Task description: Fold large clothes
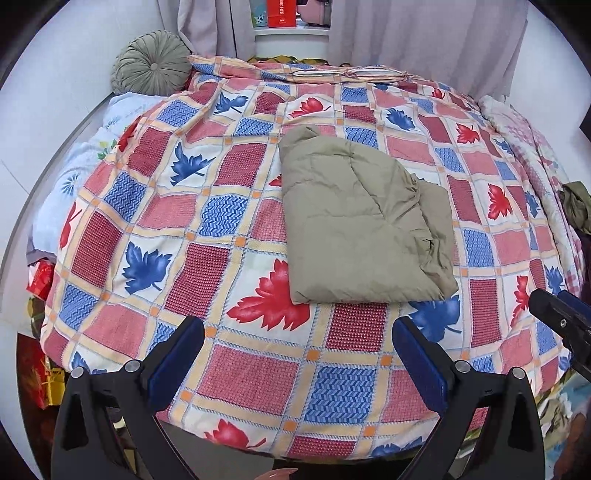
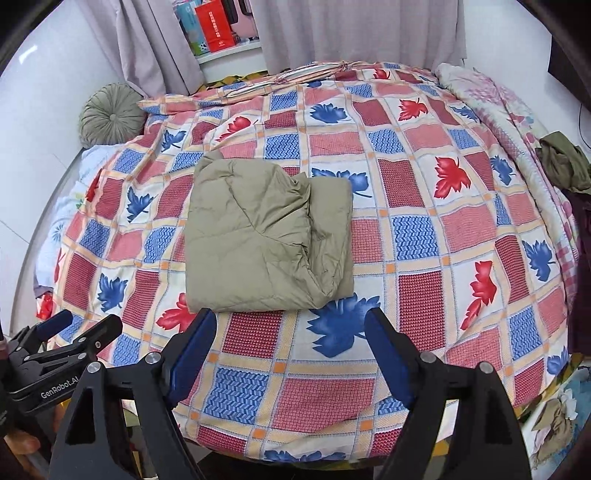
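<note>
A khaki padded garment (image 1: 362,218) lies folded into a thick rectangle on the bed, with a smaller folded layer sticking out on its right side; it also shows in the right wrist view (image 2: 266,236). My left gripper (image 1: 299,332) is open and empty, held above the bed's near edge just in front of the garment. My right gripper (image 2: 291,325) is open and empty, in front of the garment's near right corner. The right gripper's tip (image 1: 557,317) shows at the right edge of the left wrist view, and the left gripper (image 2: 62,339) at the lower left of the right wrist view.
The bed is covered by a checked quilt with red and blue leaves (image 1: 258,369). A round green cushion (image 1: 151,62) sits at the far left corner. A dark olive garment (image 2: 565,162) lies crumpled at the right edge. Curtains (image 2: 351,33) and a shelf with boxes (image 2: 218,29) stand behind.
</note>
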